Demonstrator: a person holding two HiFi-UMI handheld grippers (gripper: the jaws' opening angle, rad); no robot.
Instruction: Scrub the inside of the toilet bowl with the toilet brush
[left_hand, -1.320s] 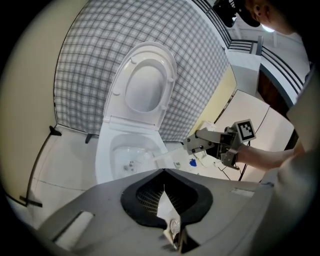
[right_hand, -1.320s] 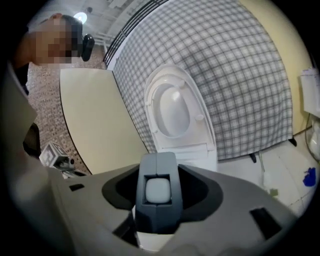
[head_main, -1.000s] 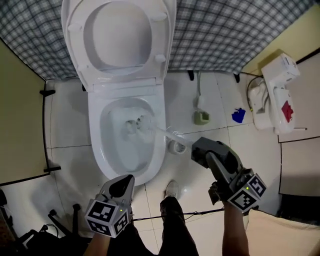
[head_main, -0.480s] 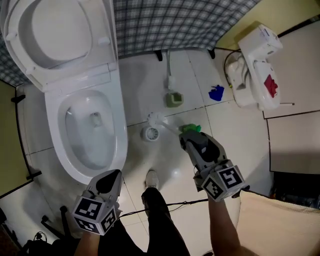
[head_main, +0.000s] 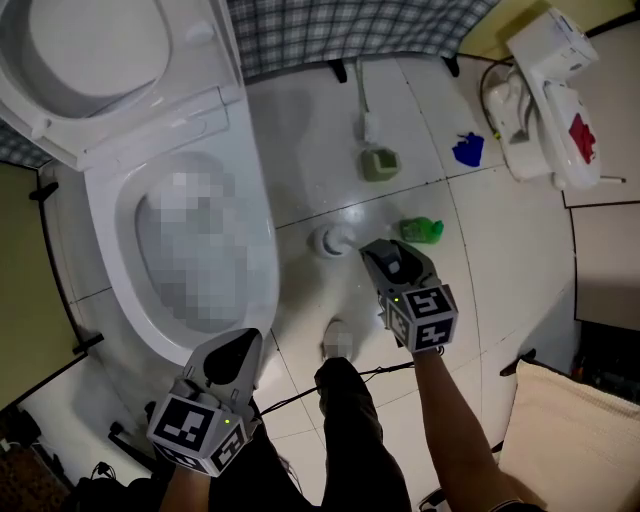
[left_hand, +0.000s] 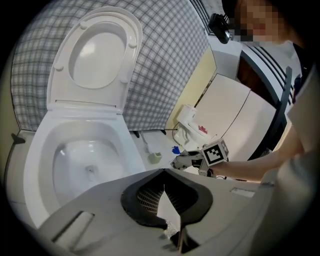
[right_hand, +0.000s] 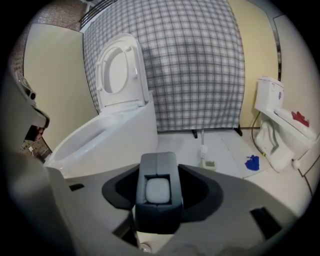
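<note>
**Toilet brush (right_hand: 159, 191) at its holder, outside the toilet bowl (head_main: 258, 235).**
Nearest, at the bowl's front, the left tongs (head_main: 238, 350) are together and empty. Right of the bowl, the right tongs (head_main: 378, 255) are clamped on the brush handle, and its head appears seated in the brush holder (head_main: 330, 240) just beside the bowl. Risk: a slanted lift could tip the holder or swing the wet head into the green bottle (head_main: 422, 231) beyond.

Head view: inside of the white ceramic toilet bowl (head_main: 262, 262) unreadable; raised white seat and lid (head_main: 195, 75) cut off at the top edge. Of the white plastic toilet brush (right_hand: 159, 191) only the handle end shows, clamped in the right gripper (head_main: 385, 256); bristles hidden. Small green floor object (head_main: 420, 231) unidentifiable.
</note>
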